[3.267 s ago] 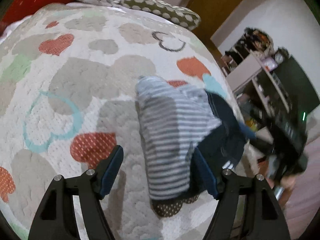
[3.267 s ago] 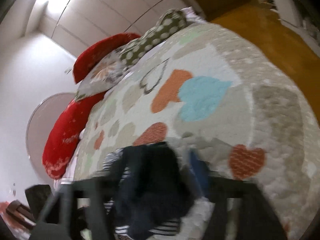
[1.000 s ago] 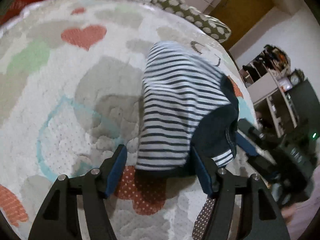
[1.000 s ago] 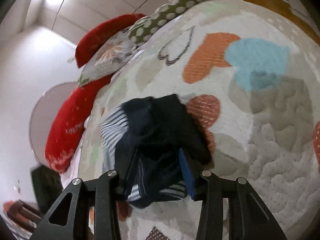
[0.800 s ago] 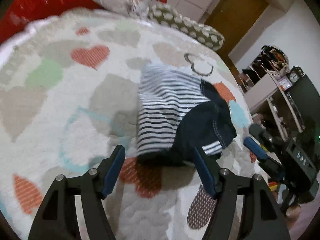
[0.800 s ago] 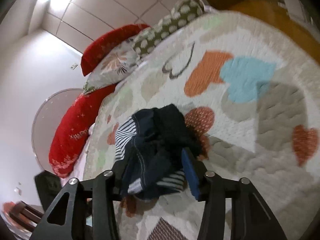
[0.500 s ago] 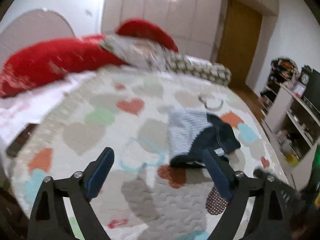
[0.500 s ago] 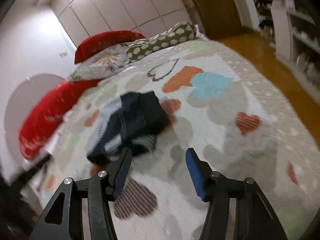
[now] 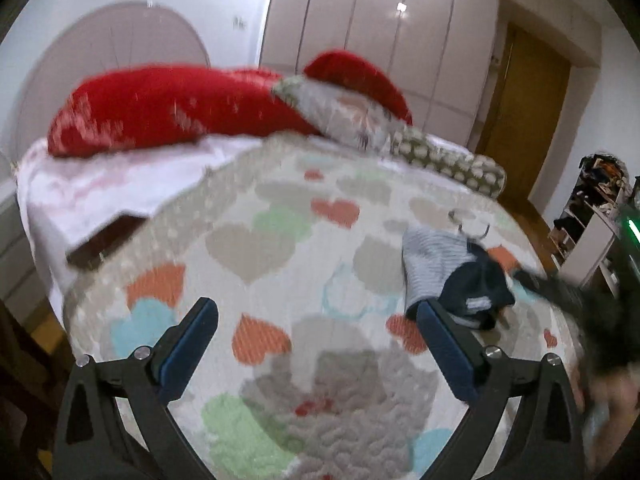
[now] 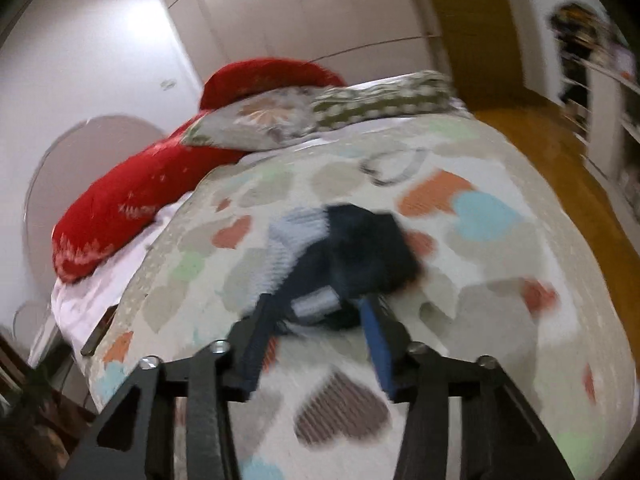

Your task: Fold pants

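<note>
Pants (image 10: 340,256) look soft and floppy, bunched just past my right gripper (image 10: 316,344). I'd pinch an edge. Both grippers are wide, left gripper (image 9: 316,344) too.

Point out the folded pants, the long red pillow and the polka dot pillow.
folded pants (image 9: 472,284): left wrist view, on the dark navy part.
long red pillow (image 9: 168,108): left wrist view, on its middle.
polka dot pillow (image 10: 380,102): right wrist view, on its middle.

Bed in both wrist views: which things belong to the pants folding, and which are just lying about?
Job:
folded pants
left gripper
right gripper
heart quilt

Lying about:
red pillows
floral pillow
dotted bolster
shelf clutter
</note>
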A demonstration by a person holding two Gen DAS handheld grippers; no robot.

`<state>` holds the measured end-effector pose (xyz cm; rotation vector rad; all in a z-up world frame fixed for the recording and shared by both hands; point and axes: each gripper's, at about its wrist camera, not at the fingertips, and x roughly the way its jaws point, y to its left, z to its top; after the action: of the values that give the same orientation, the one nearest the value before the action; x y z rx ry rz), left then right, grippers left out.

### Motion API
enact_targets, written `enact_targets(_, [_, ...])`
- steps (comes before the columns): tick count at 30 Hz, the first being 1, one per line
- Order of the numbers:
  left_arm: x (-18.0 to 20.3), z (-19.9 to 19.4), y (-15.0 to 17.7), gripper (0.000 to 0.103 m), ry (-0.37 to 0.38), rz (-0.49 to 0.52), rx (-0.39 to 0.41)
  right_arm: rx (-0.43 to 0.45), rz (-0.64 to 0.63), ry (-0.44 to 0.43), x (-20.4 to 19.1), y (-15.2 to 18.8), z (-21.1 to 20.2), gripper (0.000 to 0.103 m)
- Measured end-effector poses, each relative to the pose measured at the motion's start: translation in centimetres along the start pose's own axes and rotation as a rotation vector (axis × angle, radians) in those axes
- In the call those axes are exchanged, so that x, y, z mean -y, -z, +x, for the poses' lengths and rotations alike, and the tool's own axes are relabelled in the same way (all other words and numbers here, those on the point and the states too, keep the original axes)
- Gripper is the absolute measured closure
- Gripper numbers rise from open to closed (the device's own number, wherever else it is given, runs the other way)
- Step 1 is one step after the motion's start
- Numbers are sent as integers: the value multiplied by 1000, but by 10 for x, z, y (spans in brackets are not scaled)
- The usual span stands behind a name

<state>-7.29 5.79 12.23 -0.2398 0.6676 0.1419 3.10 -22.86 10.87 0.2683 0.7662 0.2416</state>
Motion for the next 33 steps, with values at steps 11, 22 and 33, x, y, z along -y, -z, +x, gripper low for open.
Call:
enact_targets(11, [-21, 23, 17, 4, 85, -30, -90, -255, 224, -18, 15, -35, 160, 73])
enact_targets(22, [-16, 24, 21, 4, 95, -9, -99, -203, 262, 45, 46, -9, 113, 68])
enact_targets(33, [29, -36, 19, 0, -23, 119, 153, 15, 106, 85, 33, 29, -16, 48])
